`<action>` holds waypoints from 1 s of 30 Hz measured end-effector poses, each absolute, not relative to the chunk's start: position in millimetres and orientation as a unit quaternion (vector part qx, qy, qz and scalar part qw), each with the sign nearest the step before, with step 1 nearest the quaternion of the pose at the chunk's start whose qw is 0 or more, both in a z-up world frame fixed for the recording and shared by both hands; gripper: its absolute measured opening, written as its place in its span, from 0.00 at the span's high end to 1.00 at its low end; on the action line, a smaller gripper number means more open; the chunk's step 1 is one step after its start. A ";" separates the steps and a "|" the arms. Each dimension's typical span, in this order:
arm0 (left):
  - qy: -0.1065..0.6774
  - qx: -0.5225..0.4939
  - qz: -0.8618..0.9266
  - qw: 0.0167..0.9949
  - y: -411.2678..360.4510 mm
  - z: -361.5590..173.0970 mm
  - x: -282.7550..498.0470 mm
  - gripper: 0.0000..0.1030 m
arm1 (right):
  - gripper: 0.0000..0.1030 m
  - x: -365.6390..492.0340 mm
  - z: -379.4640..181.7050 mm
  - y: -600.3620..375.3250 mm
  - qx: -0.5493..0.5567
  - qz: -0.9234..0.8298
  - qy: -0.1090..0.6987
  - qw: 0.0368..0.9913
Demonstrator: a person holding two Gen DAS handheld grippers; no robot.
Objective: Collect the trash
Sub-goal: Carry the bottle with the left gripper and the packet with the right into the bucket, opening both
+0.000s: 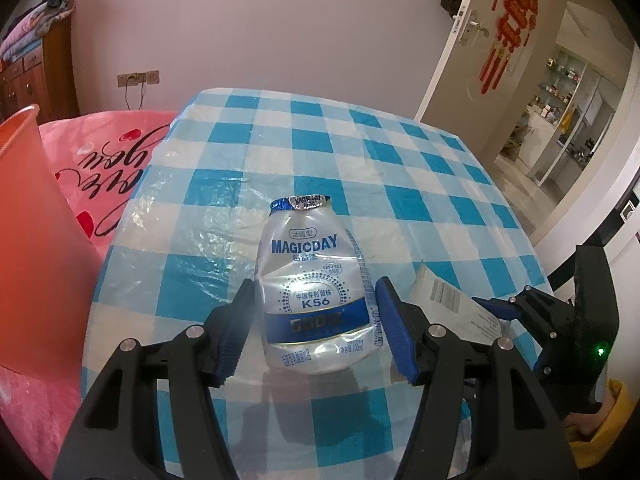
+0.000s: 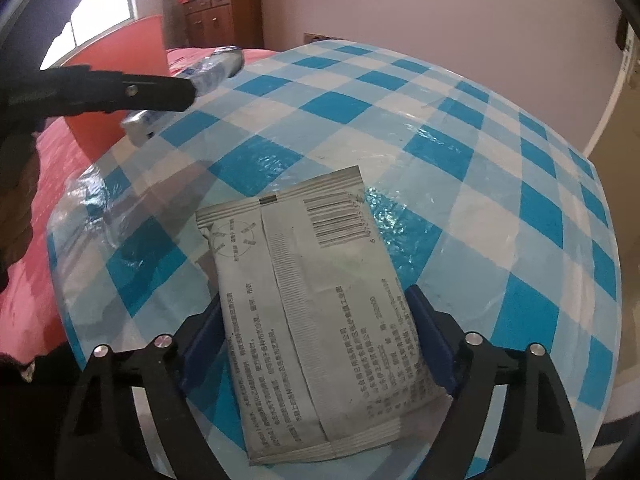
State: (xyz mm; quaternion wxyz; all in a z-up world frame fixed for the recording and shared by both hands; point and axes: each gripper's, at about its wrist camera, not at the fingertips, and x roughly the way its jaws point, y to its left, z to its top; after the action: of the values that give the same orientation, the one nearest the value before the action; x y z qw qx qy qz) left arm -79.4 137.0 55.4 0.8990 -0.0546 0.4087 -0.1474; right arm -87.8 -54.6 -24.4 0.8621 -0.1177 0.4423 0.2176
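Note:
A crushed clear plastic MAGICDAY bottle (image 1: 312, 280) with a blue band and a foil lid sits upright between my left gripper's (image 1: 316, 292) blue pads, which press on both its sides. The right wrist view shows this bottle (image 2: 218, 66) held above the table's left edge. A flat grey printed packet (image 2: 312, 320) with a barcode lies on the blue-and-white checked tablecloth (image 2: 480, 160). My right gripper (image 2: 316, 296) straddles it, and its pads meet both long edges. In the left wrist view the packet (image 1: 444, 292) and my right gripper (image 1: 516, 304) appear at the right.
An orange-red bin (image 1: 32, 220) stands close at the left, beside a pink plastic bag (image 1: 112, 160) on a pink cover. An open door (image 1: 480, 40) with a red ornament is at the back right. A yellow sleeve (image 1: 608, 432) shows at the lower right.

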 end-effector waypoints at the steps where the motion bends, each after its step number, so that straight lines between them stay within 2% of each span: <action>1: 0.406 -0.053 -0.148 0.900 137.5 57.3 -81.0 0.40 | 0.21 -87.8 -24.1 -54.9 -0.113 0.215 0.443 0.863; 14: 0.364 -0.041 -0.146 0.919 150.4 87.0 -96.7 0.40 | 0.23 -91.5 -6.2 -62.7 -0.058 0.183 0.444 0.875; 30: 0.308 -0.058 -0.124 0.942 193.3 128.4 -106.9 0.40 | 0.23 -69.9 56.8 -36.7 0.016 0.216 0.424 0.879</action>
State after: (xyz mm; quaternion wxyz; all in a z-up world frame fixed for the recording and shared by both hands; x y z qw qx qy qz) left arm -106.9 193.3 128.4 0.9416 -0.0579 0.3079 -0.1235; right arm -69.9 -36.7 56.8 0.8793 0.0158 0.4244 0.2156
